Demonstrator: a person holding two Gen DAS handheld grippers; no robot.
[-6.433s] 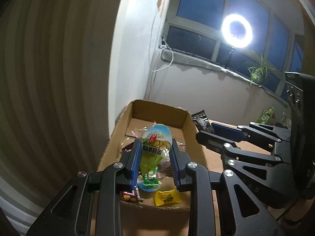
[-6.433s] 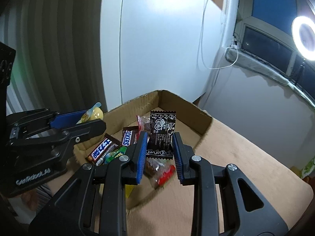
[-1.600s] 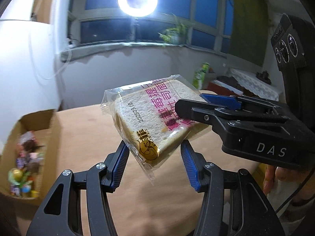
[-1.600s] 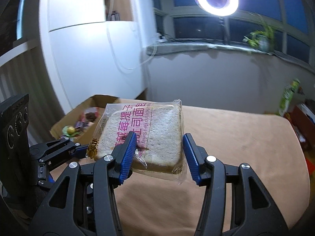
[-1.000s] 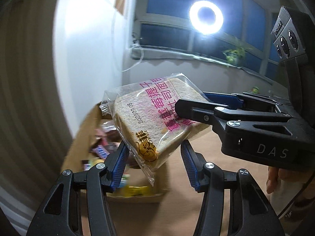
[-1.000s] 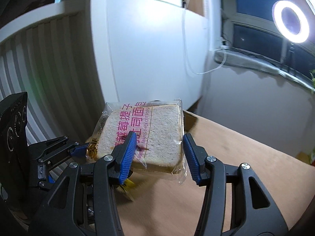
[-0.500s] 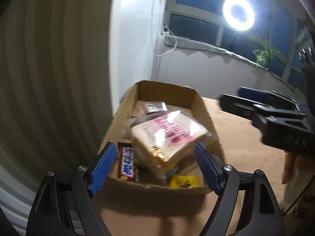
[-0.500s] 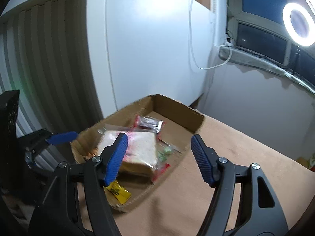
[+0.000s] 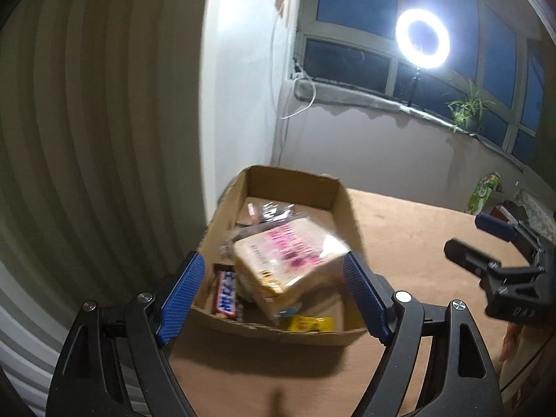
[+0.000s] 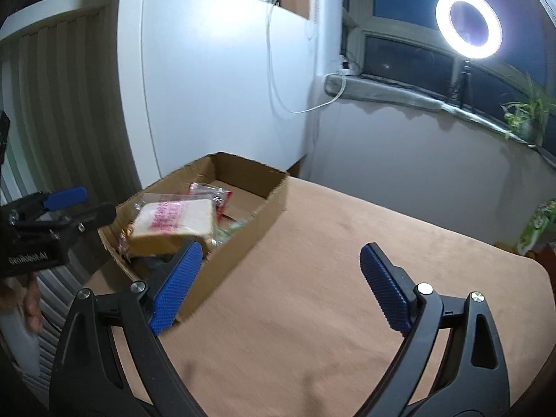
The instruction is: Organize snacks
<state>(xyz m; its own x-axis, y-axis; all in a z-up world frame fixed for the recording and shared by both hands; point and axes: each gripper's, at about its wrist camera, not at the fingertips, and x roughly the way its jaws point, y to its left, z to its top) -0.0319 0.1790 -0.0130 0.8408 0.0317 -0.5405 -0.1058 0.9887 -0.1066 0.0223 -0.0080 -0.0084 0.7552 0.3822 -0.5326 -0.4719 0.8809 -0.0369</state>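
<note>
Bread pack [image 9: 292, 257], clear wrapper with pink print, blurred, lying tilted inside the cardboard box [image 9: 351, 215], centre of the left wrist frame; resting on top of other snacks. Same bread pack [image 10: 173, 220] at left of centre in the right wrist frame, near end of the box [image 10: 274, 208]. Touched by neither tool.

Chocolate bar [image 9: 226, 293] just left of the bread, yellow candy [image 9: 309, 323] at the box's near wall below it, red-and-clear wrapper [image 10: 208, 191] behind it toward the far end. Other small packets under the bread, too blurred to name.

Left gripper [image 9: 274, 299] spread wide, lower centre of its frame, blue pads [image 9: 180, 295] either side of the box's near end, nothing pinched. Also seen at left edge of the other frame [image 10: 69, 208], a hand [image 10: 31, 309] below it.

Right gripper [image 10: 278, 285] jaws opening, wide apart, empty, over bare table [image 10: 330, 260] right of the box; left pad [image 10: 173, 288] overlapping the box's near corner in the frame. Seen too at right edge [image 9: 486, 246].

Box on tan table, against white wall. Ring light [image 9: 422, 43] upper right, plant [image 9: 467, 107] on the window sill, green bag [image 9: 483, 191] at far right.
</note>
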